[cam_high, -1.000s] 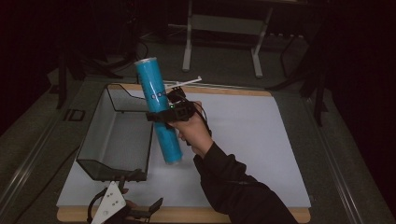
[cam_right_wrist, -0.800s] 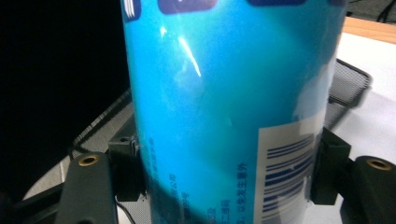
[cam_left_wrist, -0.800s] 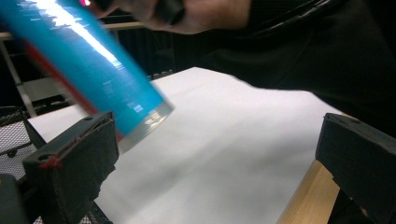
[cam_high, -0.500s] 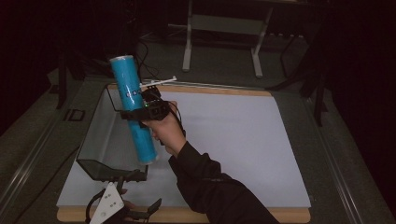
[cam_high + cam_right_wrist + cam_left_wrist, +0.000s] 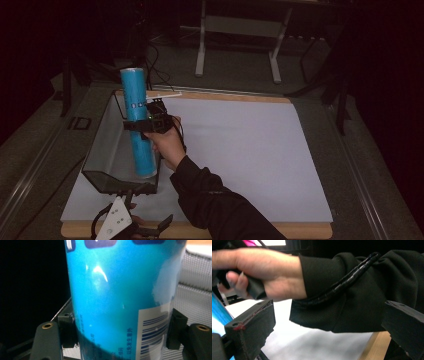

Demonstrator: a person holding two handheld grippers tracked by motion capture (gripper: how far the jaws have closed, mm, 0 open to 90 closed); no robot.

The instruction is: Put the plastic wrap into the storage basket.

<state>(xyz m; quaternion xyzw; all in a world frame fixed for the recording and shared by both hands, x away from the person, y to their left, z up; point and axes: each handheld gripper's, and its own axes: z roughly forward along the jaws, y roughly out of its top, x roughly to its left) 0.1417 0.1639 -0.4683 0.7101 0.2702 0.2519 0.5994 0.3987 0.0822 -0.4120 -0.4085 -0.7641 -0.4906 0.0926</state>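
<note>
A tall blue canister (image 5: 145, 155) stands almost upright, its lower end down inside the black mesh basket (image 5: 102, 150) at the table's left. My right gripper (image 5: 146, 123) is shut on the canister's middle, held by a hand in a black sleeve. In the right gripper view the canister (image 5: 112, 295) with its barcode label sits between both pads (image 5: 67, 328), mesh basket (image 5: 196, 297) behind. My left gripper (image 5: 154, 229) lies at the front edge, open. In the left gripper view, the left gripper (image 5: 327, 327) has nothing between its jaws; beyond are the other hand (image 5: 264, 272) and sleeve (image 5: 362, 292).
A white sheet (image 5: 250, 150) covers the wooden table (image 5: 280, 231), bare to the right of the basket. A thin white stick (image 5: 165, 95) lies by the basket's far corner. Metal stand legs (image 5: 202, 47) rise on the dark floor behind the table.
My right gripper has carried the blue canister leftward from over the white sheet to over the basket, turning it nearly upright and lowering its end inside. The left gripper stayed put.
</note>
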